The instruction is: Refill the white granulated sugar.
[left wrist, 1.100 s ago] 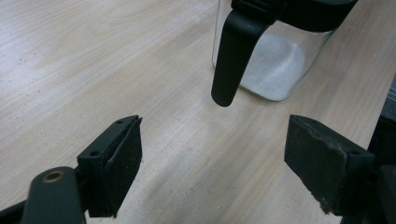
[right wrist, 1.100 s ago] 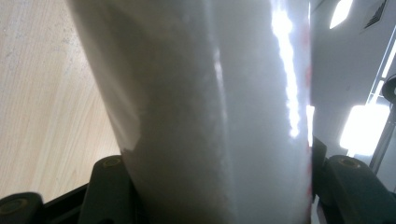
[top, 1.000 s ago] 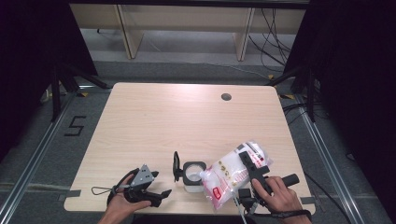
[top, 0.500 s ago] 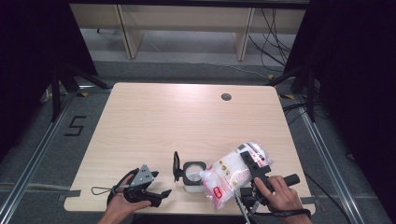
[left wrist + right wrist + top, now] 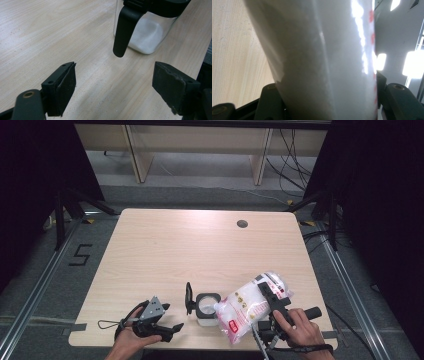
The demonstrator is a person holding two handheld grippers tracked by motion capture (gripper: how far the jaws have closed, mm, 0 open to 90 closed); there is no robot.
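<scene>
The tabletop (image 5: pixel 165 250) is pale wood with rounded corners, and everything in use sits along its near edge; the far two thirds are bare apart from a small dark cable hole (image 5: pixel 242 224) near the far right corner.

The plastic bag (image 5: pixel 250 307) of white granules, printed with red, lies tilted near the near right corner, its lower end tipped over the glass jar (image 5: pixel 206 306). The right gripper (image 5: pixel 274 301) is clamped around the bag's middle, jaws pressed against its sides. In the right gripper view the bag (image 5: pixel 322 60) bulges between the jaws and hides their tips, so its printing cannot be read.

The glass jar stands at the middle of the near edge, touching the bag's lower end, with its black hinged lid (image 5: pixel 189 297) standing open on its left side. It holds some white powder; how full is hard to judge.

The left gripper (image 5: pixel 167 329) rests near the near left corner, well apart from the jar, jaws spread wide and holding nothing. In the left gripper view the jar (image 5: pixel 147 32) is cut off at the top, with its black lid flap (image 5: pixel 125 30) hanging in front.
</scene>
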